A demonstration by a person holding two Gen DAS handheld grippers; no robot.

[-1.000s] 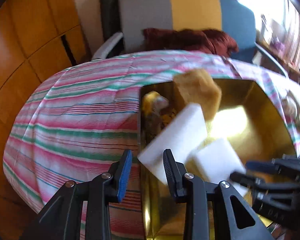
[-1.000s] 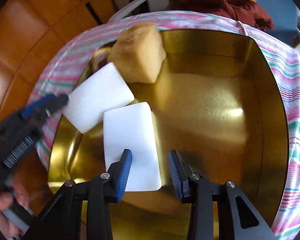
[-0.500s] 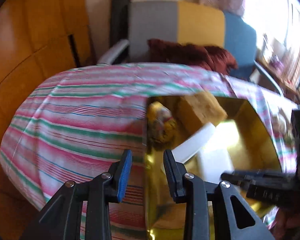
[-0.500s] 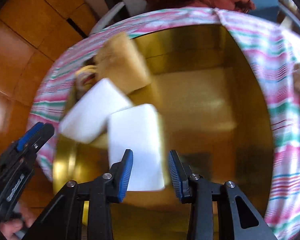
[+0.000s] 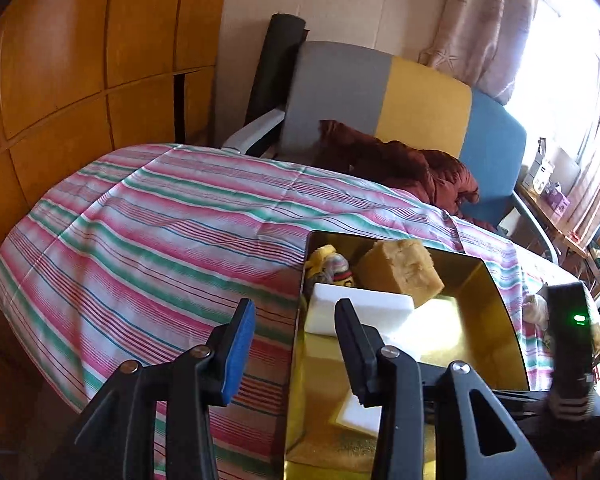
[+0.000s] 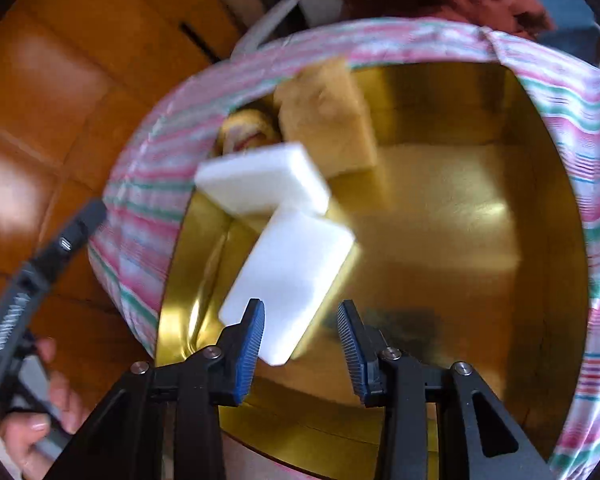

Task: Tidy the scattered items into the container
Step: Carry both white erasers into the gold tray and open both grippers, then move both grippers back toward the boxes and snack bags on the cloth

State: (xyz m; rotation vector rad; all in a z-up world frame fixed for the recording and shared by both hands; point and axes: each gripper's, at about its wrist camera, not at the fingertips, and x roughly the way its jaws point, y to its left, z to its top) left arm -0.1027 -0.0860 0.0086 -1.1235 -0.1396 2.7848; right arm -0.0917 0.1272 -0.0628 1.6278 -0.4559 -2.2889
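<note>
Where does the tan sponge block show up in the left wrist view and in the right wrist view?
Left wrist: the tan sponge block is right of centre, in the far left corner of the gold container.
Right wrist: it is upper centre, against the container's far wall.
Shared landmark: the white foam block leaning just in front of it.

Home: armchair (image 5: 380, 96), curtain (image 5: 484, 24) (striped tablecloth (image 5: 160, 232)).

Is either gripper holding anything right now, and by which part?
Nothing is held. The left gripper and right gripper are both open and empty; both white sponges lie in the gold container.
</note>
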